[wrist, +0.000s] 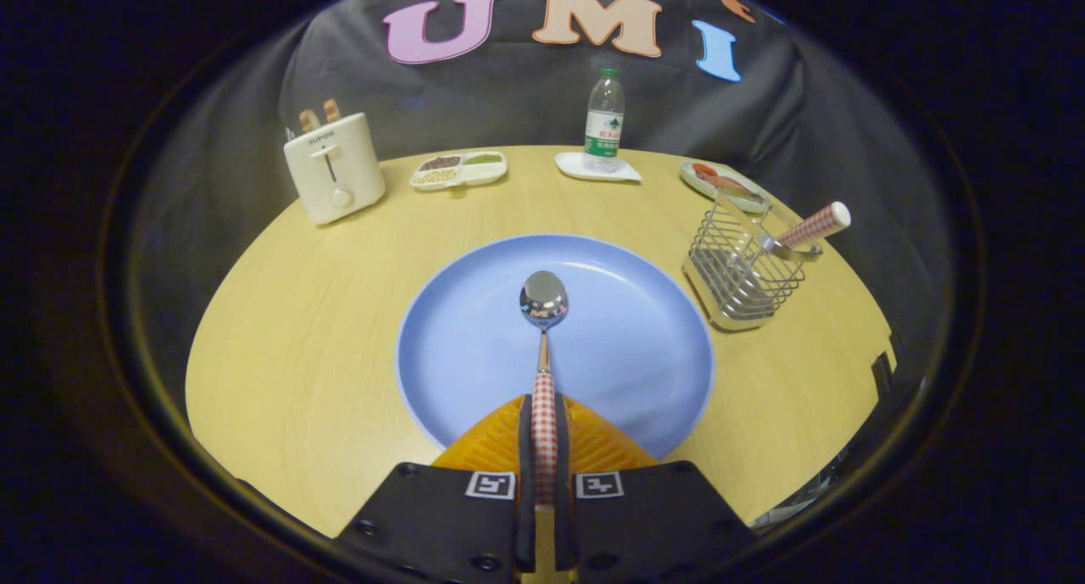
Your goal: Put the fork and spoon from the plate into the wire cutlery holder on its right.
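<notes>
Yellow table (297,355) | gripper (543,414) clamped on spoon (543,313) handle, bowl over plate (644,347) | fork (809,228) already in holder (744,270), right of plate | risk: long spoon pivoting in grip, snagging holder rim, tipping it

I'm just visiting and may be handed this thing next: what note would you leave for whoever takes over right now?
Claw: shut on the spoon, both fingers clamped on its checked handle, bowl pointing forward over the blue plate.
Wire cutlery holder: on the table to the plate's right, beyond the fingers.
Done: a checked-handled utensil, apparently the fork, already leans in the holder.
Left: carry the spoon right, lower it into the holder, open the claw.
</notes>
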Demonstrator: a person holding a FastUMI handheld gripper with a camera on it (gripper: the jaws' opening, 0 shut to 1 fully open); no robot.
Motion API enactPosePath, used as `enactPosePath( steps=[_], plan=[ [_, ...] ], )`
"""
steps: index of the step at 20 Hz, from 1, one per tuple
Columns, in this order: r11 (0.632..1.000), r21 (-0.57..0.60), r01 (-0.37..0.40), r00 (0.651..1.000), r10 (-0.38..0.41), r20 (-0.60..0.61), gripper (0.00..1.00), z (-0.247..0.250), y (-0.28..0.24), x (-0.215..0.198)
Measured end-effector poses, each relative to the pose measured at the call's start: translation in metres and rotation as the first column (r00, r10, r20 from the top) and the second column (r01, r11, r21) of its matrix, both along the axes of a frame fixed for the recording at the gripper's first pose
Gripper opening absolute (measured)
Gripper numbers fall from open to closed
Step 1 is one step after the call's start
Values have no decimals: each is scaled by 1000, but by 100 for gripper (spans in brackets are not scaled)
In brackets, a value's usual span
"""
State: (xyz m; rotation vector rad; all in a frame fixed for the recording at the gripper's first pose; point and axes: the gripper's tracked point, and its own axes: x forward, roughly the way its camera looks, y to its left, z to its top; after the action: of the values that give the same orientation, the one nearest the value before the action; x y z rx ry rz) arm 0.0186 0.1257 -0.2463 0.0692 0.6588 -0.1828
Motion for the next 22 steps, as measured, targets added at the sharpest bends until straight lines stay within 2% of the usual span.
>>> enactPosePath(
  steps=[7, 13, 17, 22],
  plan=[
    [998, -62, 3, 1000, -4, -20, 12, 9, 0, -3],
    [994, -111, 20, 998, -26, -59, 12, 36, -5, -8],
    [993, -96, 69, 995, -76, -67, 12, 67, -15, -7],
    [981, -84, 172, 978, -181, -109, 12, 107, -43, -4]
  ],
)
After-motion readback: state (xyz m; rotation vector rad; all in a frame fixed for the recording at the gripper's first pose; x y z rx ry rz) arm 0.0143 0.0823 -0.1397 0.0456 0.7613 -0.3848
